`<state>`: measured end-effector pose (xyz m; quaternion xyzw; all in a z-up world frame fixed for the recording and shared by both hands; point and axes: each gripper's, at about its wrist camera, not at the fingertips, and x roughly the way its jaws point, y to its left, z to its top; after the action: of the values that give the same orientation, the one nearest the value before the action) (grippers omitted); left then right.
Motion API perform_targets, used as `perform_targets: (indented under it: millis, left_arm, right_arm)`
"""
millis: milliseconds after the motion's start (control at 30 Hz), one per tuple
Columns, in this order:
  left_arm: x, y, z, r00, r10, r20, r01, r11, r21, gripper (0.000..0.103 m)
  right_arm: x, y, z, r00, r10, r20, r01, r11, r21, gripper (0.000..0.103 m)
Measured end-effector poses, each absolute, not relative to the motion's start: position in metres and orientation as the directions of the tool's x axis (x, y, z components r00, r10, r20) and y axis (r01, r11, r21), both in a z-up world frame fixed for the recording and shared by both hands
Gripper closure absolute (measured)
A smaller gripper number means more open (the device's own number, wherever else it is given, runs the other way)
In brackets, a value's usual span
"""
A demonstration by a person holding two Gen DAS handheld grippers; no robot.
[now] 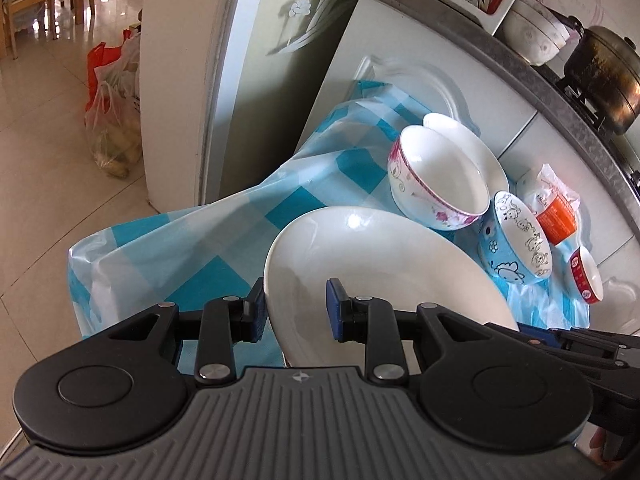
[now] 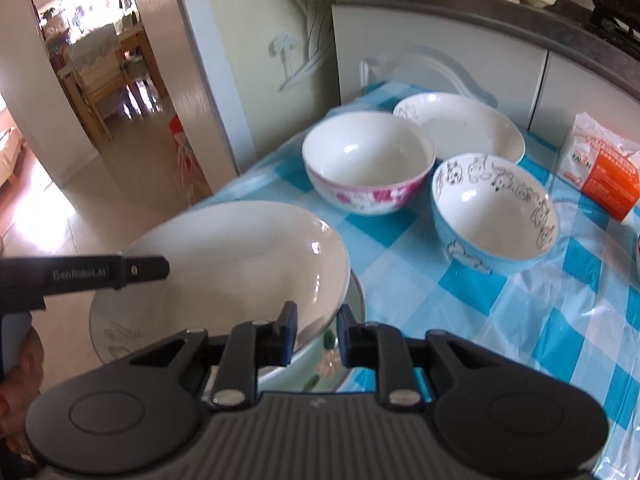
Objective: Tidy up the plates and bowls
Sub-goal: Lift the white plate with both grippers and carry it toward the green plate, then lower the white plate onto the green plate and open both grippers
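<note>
A glossy white oval ceramic plate (image 2: 236,256) sits atop a flower-painted plate (image 2: 320,372) at the near edge of the blue-and-white checked tablecloth (image 2: 520,300). Both the left gripper (image 1: 295,314) and right gripper (image 2: 317,338) straddle its rim, jaws apart. Behind stand a pink-flowered white bowl (image 2: 368,160) and a blue cartoon bowl (image 2: 494,210).

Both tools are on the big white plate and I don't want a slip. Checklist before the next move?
1. Left tool straddles the white plate rim: ok.
2. Left tool shut on the rim: not ok, jaws stand apart.
3. Right tool shut on the near rim: not ok, a gap shows.
4. White plate seated flat on the floral plate beneath: cannot tell.
5. Pink bowl and blue bowl apart from the white plate: ok.
</note>
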<state>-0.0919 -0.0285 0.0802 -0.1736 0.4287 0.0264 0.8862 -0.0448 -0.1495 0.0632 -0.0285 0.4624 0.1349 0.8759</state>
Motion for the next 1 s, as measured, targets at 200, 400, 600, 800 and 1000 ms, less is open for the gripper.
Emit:
perform_targets:
  millis: [200,400,600,800,1000]
  left_arm:
    - [-0.096,-0.026,0.072,0.625,-0.117,-0.772,-0.166,0.947,-0.277,0.073]
    - [-0.096,-0.029,0.065,0.6,-0.131,-0.79,-0.139,0.955,-0.264,0.073]
    - [-0.094,-0.028,0.061,0.587,-0.136,-0.799,-0.134,0.956,-0.261,0.073]
    - [-0.096,-0.031,0.059,0.582,-0.129,-0.803,-0.121,0.962,-0.243,0.073]
    - [-0.095,-0.029,0.059,0.581,-0.134,-0.802,-0.112,0.964,-0.242,0.073]
  right_arm:
    - [-0.044,-0.152,0.059,0.529,0.19,-0.827,-0.255,0.965,0.059,0.085]
    - [-0.048,-0.154,0.054,0.518,0.167,-0.839,-0.25,0.967,0.038,0.085]
    - [-0.049,-0.155,0.05,0.506,0.161,-0.847,-0.253,0.967,0.033,0.085]
    - [-0.049,-0.158,0.044,0.49,0.157,-0.857,-0.243,0.969,0.039,0.086]
    - [-0.049,-0.16,0.041,0.481,0.154,-0.863,-0.238,0.97,0.04,0.086]
